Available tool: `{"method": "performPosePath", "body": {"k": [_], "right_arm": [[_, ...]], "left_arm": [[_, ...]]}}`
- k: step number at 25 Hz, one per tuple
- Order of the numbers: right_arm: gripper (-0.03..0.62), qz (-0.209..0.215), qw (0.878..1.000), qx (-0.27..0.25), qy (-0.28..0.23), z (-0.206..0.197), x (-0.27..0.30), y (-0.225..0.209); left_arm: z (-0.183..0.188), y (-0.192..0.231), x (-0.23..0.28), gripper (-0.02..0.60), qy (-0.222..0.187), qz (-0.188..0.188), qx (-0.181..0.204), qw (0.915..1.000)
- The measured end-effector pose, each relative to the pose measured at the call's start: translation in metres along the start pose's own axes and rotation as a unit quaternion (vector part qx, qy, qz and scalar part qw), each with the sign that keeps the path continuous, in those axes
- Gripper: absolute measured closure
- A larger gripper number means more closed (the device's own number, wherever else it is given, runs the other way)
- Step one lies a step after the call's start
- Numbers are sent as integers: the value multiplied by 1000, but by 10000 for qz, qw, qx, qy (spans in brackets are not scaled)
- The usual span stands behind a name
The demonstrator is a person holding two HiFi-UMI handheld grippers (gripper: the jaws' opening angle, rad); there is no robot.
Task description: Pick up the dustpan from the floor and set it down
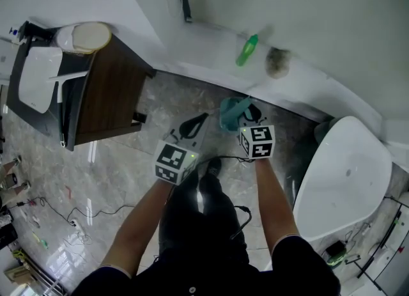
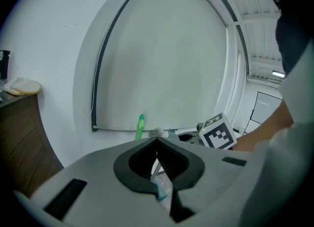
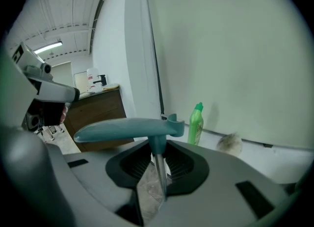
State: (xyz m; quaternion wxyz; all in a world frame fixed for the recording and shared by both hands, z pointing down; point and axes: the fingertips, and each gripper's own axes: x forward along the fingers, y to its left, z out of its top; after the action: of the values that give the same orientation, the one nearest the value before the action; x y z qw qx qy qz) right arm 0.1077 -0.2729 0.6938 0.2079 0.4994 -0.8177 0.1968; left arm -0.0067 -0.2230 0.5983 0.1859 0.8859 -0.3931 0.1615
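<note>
The teal dustpan [image 1: 231, 112] is between the grippers and the white ledge, its pan low by the floor. In the right gripper view its teal crossbar handle [image 3: 132, 129] sits on a thin metal rod [image 3: 159, 172]. My right gripper [image 3: 158, 145] [image 1: 248, 119] is shut on that rod just under the handle, and the dustpan looks slightly lifted. My left gripper [image 1: 192, 126] [image 2: 157, 140] is beside it on the left, jaw tips together around a thin metal rod [image 2: 154, 168] with a teal fitting [image 2: 161, 192]. What that rod belongs to is hidden.
A green bottle [image 1: 246, 50] and a grey fluffy clump [image 1: 278, 61] stand on the white ledge by the wall. A dark wooden cabinet [image 1: 112, 93] is at the left and a white tub [image 1: 345, 179] at the right. Cables [image 1: 77, 215] trail over the marble floor.
</note>
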Motion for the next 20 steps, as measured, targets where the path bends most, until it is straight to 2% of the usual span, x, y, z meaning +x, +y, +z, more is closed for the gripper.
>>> {"method": "performPosePath", "body": {"k": [12, 20], "right_arm": [[493, 161, 9955, 233, -908, 98, -110, 47], [493, 389, 9882, -32, -1478, 173, -180, 85]], "left_arm": [[77, -42, -65, 568, -598, -24, 267, 9978], [141, -73, -123, 568, -1026, -29, 534, 9933]]}}
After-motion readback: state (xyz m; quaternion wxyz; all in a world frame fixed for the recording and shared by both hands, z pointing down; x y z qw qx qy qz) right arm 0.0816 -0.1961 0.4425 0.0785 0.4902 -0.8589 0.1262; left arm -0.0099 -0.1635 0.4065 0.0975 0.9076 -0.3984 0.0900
